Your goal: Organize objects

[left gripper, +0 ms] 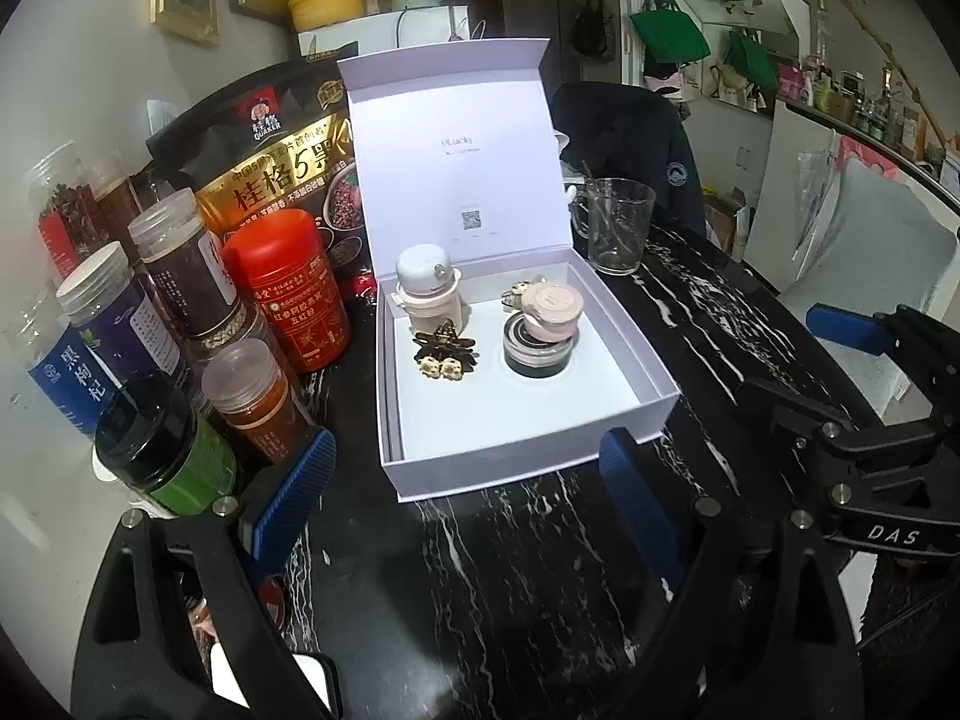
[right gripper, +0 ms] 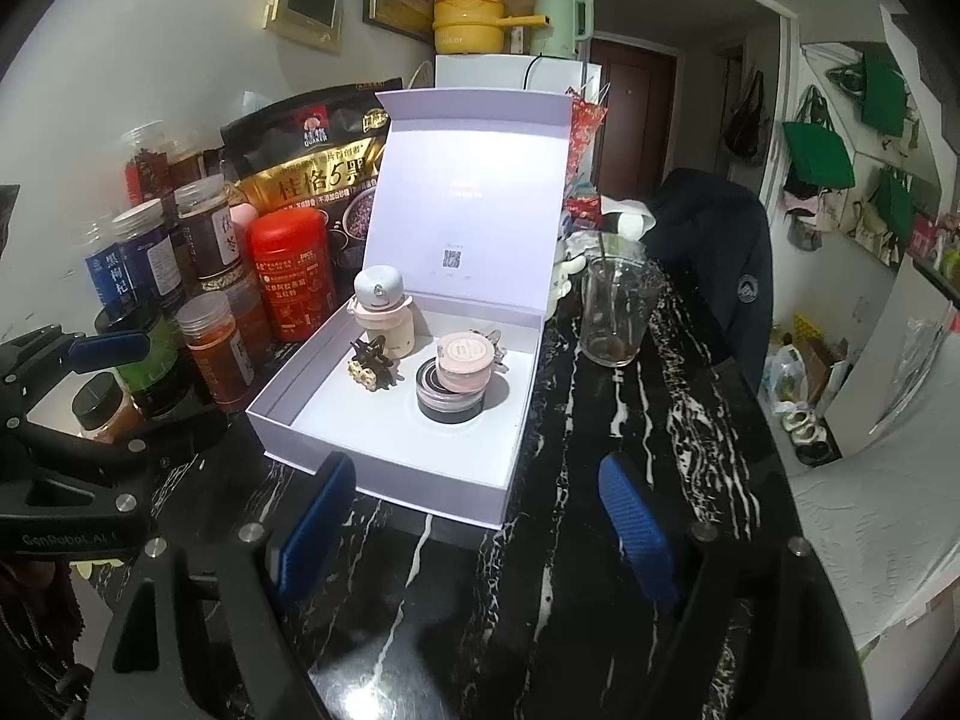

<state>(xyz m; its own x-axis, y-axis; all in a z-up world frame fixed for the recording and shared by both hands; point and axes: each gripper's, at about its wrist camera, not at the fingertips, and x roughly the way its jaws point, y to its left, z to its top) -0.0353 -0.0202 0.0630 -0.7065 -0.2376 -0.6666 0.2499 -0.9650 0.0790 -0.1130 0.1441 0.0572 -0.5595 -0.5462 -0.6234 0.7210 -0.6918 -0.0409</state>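
A pale lilac gift box (left gripper: 516, 450) (right gripper: 384, 468) stands open on the black marble table, its lid upright at the back. Inside are a small bottle with a grey cap (left gripper: 427, 291) (right gripper: 384, 312), a dark hair clip (left gripper: 444, 351) (right gripper: 372, 363), and a pink jar resting on a black jar (left gripper: 543, 333) (right gripper: 459, 375), with another clip (left gripper: 517, 293) behind them. My left gripper (left gripper: 465, 498) hovers open in front of the box with nothing between its blue pads. My right gripper (right gripper: 480, 531) also stands open and empty before the box's front edge. Each gripper shows at the side of the other's view.
Several jars, a red tin (left gripper: 288, 288) (right gripper: 291, 270) and a large oat bag (left gripper: 270, 168) (right gripper: 312, 174) crowd the table to the left of the box. A glass cup (left gripper: 615, 225) (right gripper: 615, 312) stands behind it to the right, beside a chair draped with a dark jacket (right gripper: 720, 258).
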